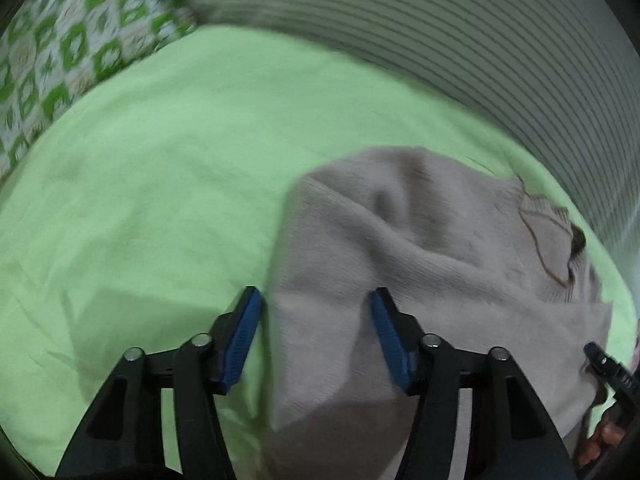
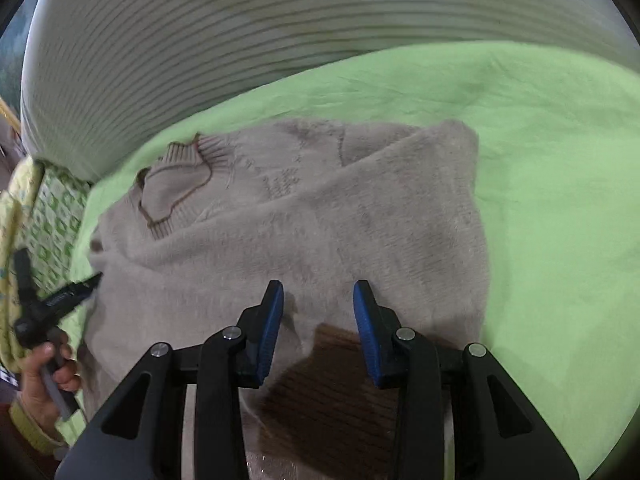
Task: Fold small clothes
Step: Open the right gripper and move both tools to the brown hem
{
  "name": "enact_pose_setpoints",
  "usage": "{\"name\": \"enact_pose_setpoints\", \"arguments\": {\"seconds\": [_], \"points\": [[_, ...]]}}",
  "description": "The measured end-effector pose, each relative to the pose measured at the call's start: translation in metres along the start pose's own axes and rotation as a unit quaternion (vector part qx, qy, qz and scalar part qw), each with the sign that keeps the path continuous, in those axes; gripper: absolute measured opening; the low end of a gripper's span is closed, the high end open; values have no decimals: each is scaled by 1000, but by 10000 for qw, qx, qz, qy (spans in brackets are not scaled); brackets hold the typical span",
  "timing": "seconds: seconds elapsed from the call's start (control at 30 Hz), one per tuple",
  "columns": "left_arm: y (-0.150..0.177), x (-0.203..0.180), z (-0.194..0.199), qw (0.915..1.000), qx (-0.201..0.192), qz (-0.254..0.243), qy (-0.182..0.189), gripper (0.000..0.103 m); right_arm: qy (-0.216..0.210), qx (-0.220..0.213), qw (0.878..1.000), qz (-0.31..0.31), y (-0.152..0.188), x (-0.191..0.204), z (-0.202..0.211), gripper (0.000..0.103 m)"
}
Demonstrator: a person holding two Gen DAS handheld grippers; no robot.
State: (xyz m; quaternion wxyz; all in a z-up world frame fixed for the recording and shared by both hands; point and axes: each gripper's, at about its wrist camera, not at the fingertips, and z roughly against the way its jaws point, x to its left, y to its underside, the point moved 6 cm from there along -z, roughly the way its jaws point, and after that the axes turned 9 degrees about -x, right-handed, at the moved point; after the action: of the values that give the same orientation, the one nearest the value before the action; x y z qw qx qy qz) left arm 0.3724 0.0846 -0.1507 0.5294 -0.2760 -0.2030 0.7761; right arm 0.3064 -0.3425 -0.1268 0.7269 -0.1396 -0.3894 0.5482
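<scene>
While the beige sweater (image 1: 420,248) lies spread on the green sheet (image 1: 160,180), its left edge is seen running straight up between the fingers of the left gripper (image 1: 316,300). Those tongs are held wide apart, tilted steeply down, nothing pinched; the left pad hangs over bare sheet, the right one over knit. Moving right, the sweater's (image 2: 320,220) long axis is read as running from the collar (image 2: 176,184), up on the left, toward the hem at the right. The right gripper (image 2: 319,292) is poised above the near edge, angled down, its tongs parted moderately, no cloth caught. A dark ribbed patch (image 2: 332,380) shows beneath it. The left gripper is judged nearer the collar end.
</scene>
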Motion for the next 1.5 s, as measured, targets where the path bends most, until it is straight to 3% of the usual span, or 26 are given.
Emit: {"name": "enact_pose_setpoints", "arguments": {"seconds": [0.13, 0.37, 0.7, 1.1, 1.5], "points": [[-2, 1, 9, 9999, 30, -84, 58, 59, 136, -60, 9997, 182, -4, 9, 6, 38], [18, 9, 59, 9996, 14, -154, 228, 58, -19, -326, 9994, -74, 5, 17, 59, 41], [102, 39, 133, 9983, 377, -353, 288, 59, 184, -229, 9991, -321, 77, 13, 130, 46], [198, 74, 185, 9948, 865, -439, 302, 62, 548, -142, 9962, -667, 157, 1, 188, 47], [278, 99, 239, 9846, 1447, -174, 964, 69, 914, 12, 9916, -909, 233, -19, 251, 48]]}}
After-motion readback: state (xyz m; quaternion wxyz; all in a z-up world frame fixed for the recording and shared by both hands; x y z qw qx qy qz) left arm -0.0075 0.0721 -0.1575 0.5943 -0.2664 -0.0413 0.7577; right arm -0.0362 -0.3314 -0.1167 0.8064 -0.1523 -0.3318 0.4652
